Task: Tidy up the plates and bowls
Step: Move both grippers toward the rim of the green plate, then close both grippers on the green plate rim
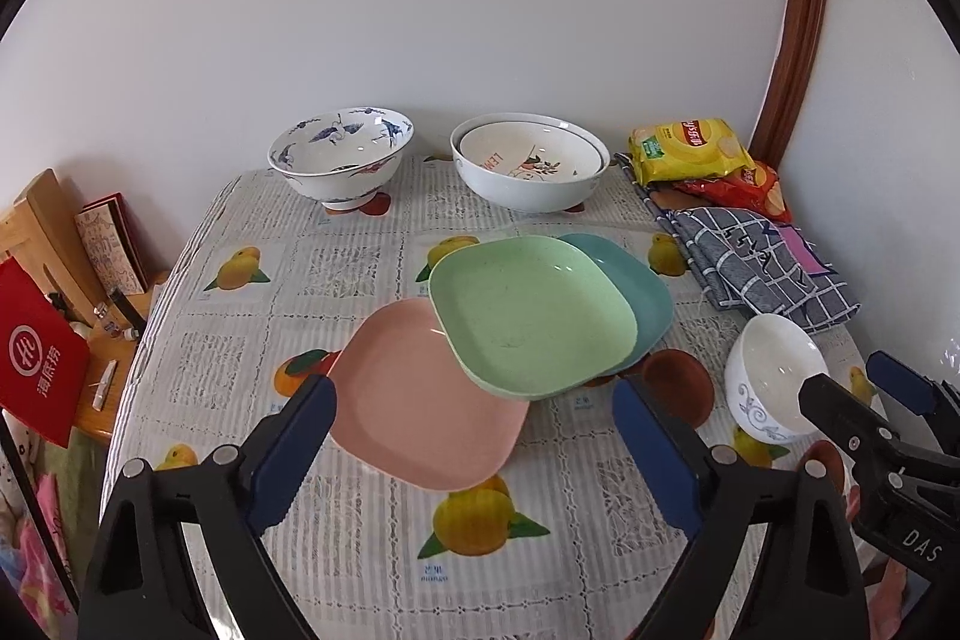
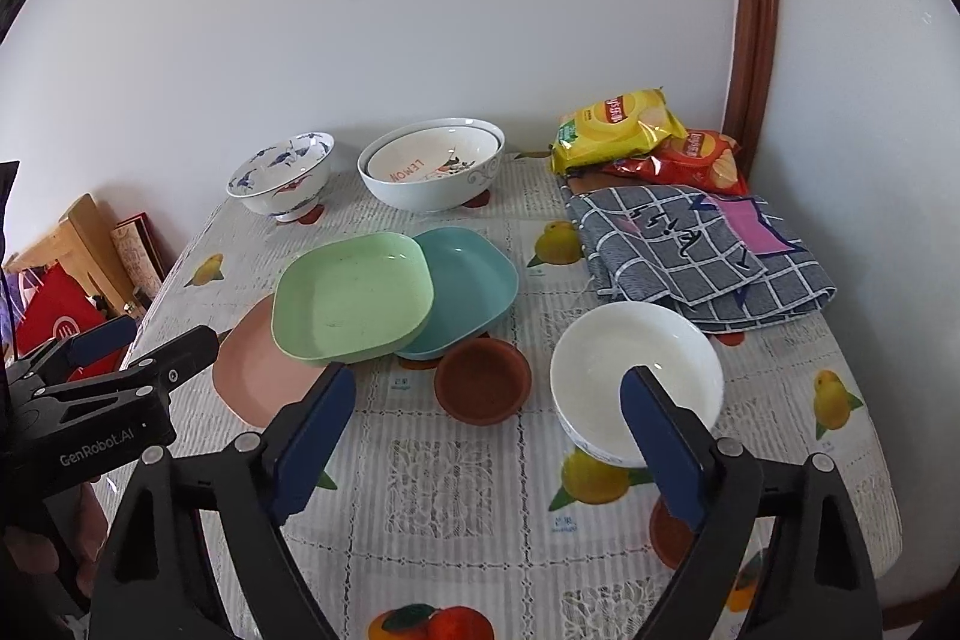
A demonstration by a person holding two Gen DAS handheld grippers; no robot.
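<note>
Three square plates overlap mid-table: a green plate [image 1: 528,310] lies atop a pink plate [image 1: 414,400] and a teal plate [image 1: 636,280]. My left gripper [image 1: 474,400] hovers open over the pink plate's near side, holding nothing. A small white bowl [image 2: 612,340] stands to the right, beside a brown saucer [image 2: 483,379]. My right gripper [image 2: 489,382] is open and empty above them, its right finger in front of the bowl. At the back stand a blue-patterned bowl [image 1: 342,154] and a large white bowl [image 1: 528,214] with a smaller one nested inside.
Yellow and red chip bags [image 2: 618,130] and a folded checked cloth [image 2: 690,250] fill the back right corner. A second brown saucer [image 2: 669,532] sits near the front right. A wooden stand [image 1: 48,220] and a red bag [image 1: 36,358] are beyond the table's left edge.
</note>
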